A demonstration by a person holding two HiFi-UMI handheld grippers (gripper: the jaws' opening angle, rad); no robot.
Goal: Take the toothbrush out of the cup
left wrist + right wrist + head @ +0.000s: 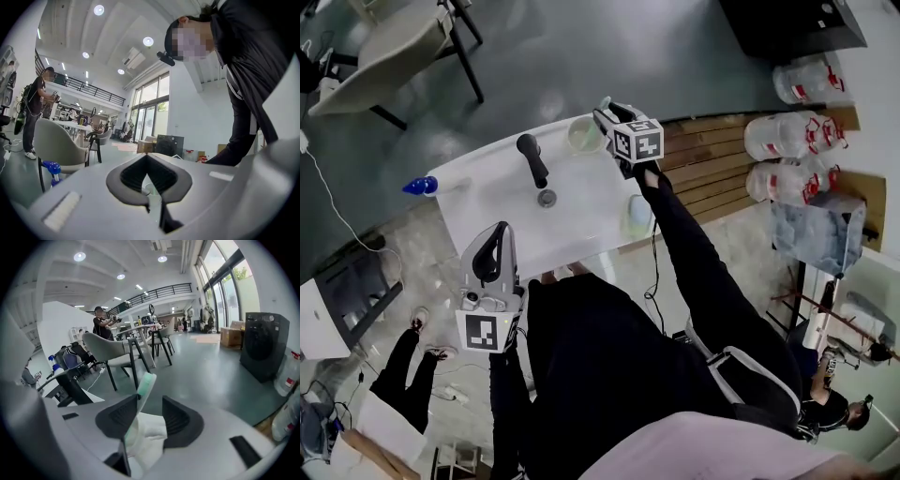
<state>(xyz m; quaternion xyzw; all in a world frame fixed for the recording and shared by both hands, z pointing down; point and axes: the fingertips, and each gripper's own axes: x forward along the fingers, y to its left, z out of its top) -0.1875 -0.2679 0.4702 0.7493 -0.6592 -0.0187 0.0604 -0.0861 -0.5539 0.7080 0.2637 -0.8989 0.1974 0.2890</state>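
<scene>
A pale translucent cup [584, 134] stands near the far edge of the white table [487, 192]. The white and green toothbrush [605, 101] rises just right of it. My right gripper [607, 114] is at the brush. In the right gripper view the toothbrush [146, 385] stands between the wide-set jaws of my right gripper [147, 416]; it leans on the left pad [123, 416], with a gap to the right pad. My left gripper [499, 230] hovers at the table's near edge, far from the cup. In its own view the left gripper [148, 159] has its jaws together and holds nothing.
A black upright handle [532, 159] and a round metal drain [547, 198] sit mid-table. A second pale cup [639, 216] stands at the table's right edge, a blue-capped bottle [420, 186] at its left corner. Water jugs [787, 141] and a wooden pallet [722, 159] lie to the right.
</scene>
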